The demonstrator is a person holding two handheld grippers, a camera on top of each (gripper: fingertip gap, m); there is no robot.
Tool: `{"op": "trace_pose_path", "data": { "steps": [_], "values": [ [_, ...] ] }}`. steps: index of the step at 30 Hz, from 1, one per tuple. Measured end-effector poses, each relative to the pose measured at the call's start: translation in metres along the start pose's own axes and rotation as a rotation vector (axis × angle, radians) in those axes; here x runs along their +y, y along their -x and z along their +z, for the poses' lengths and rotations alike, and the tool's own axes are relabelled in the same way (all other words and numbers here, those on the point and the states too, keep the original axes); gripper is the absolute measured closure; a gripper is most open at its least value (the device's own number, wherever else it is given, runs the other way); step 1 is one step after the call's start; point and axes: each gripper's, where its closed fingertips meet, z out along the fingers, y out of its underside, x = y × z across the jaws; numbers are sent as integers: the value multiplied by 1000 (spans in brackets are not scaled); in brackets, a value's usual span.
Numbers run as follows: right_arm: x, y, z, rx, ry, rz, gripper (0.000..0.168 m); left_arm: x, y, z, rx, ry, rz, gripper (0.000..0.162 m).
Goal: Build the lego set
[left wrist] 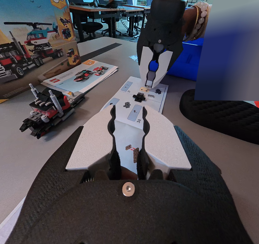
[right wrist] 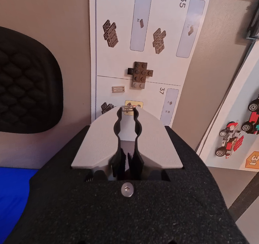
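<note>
Grey table [left wrist: 21, 160]: half-built truck [left wrist: 47, 111] beside instruction sheet [right wrist: 154, 74].

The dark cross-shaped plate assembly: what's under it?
The dark cross-shaped plate assembly lies on the open instruction sheet, across the line dividing two steps. A loose grey grille tile lies beside it. The print directly beneath it is covered.

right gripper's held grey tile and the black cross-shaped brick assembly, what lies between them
A second loose grey grille tile lies on the open instruction page, slightly left of that stretch; otherwise bare paper, per the right wrist view.
</note>
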Motion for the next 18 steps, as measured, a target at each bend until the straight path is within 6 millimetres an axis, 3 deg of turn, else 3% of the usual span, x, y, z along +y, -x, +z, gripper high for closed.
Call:
{"op": "trace_pose_path", "data": {
  "steps": [18],
  "values": [
    [-3,1,5,16,10,-18,152,2,-1,1,3,13,6,125]
  ]
}}
